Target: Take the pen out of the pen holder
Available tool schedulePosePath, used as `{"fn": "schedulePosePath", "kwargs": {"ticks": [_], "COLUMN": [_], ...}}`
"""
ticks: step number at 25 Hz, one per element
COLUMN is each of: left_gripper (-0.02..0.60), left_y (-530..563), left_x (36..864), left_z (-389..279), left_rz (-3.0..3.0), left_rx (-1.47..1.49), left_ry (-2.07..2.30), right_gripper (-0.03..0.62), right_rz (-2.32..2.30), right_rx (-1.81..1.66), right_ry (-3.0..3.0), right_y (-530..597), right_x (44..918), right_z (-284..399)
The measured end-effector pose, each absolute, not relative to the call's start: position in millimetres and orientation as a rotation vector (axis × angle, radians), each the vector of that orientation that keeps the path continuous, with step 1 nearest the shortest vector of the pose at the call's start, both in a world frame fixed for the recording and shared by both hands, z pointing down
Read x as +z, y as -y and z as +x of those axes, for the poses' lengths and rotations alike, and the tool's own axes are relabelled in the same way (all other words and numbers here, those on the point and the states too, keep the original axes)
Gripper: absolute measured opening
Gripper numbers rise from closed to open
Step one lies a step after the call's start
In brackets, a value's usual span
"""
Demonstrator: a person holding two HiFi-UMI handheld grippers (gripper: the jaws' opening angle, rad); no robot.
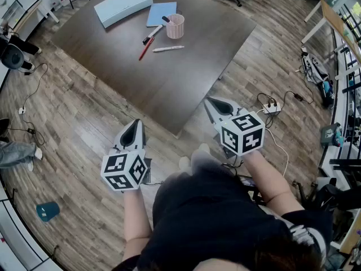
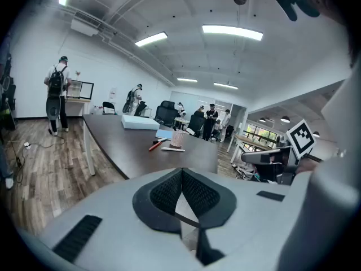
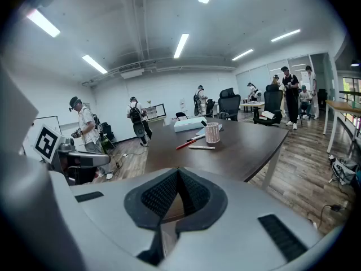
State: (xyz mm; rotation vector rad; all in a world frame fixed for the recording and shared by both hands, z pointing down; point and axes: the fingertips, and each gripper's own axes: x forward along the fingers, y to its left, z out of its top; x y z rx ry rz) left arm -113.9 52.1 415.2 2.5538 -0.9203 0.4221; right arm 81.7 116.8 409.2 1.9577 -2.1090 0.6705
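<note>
A pink mesh pen holder [image 1: 175, 26] stands on the far part of the dark brown table [image 1: 186, 72], with a black pen [image 1: 165, 19] sticking out of it. Beside the holder lie a black-and-white marker [image 1: 151, 34], a red pen [image 1: 146, 48] and a white pen [image 1: 168, 48]. My left gripper [image 1: 134, 131] and right gripper [image 1: 219, 107] hang over the floor, short of the table's near corner, both shut and holding nothing. The holder [image 2: 178, 138] looks small and far ahead of the left gripper [image 2: 181, 173]. In the right gripper view the holder [image 3: 212, 132] is equally distant from the right gripper [image 3: 178, 172].
A white box [image 1: 123, 5] and a blue notebook [image 1: 161, 13] lie behind the holder. A power strip [image 1: 272, 107] with cables lies on the wood floor at the right, a blue cup [image 1: 47, 210] at the left. Several people [image 2: 56, 95] and office chairs [image 3: 228, 103] stand beyond the table.
</note>
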Motion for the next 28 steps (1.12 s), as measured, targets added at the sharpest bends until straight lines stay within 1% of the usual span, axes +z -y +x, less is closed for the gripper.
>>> {"fn": "schedulePosePath", "kwargs": {"ticks": [18,28], "left_gripper": [0.028,0.028], "left_y": [-42,-24], "left_x": [414,418], "left_z": [-126,-117], "left_rz": [2.55,2.529], "left_rx": [0.395,0.386], "left_ry": [0.906,0.918], "right_gripper": [0.018,0.02], "right_rz": [1.915,1.894], "right_rx": [0.649,0.569], "right_ry": [2.129,2.149], "right_y": [-99,-74], "right_x": [402,399], "right_z": [64,75]}}
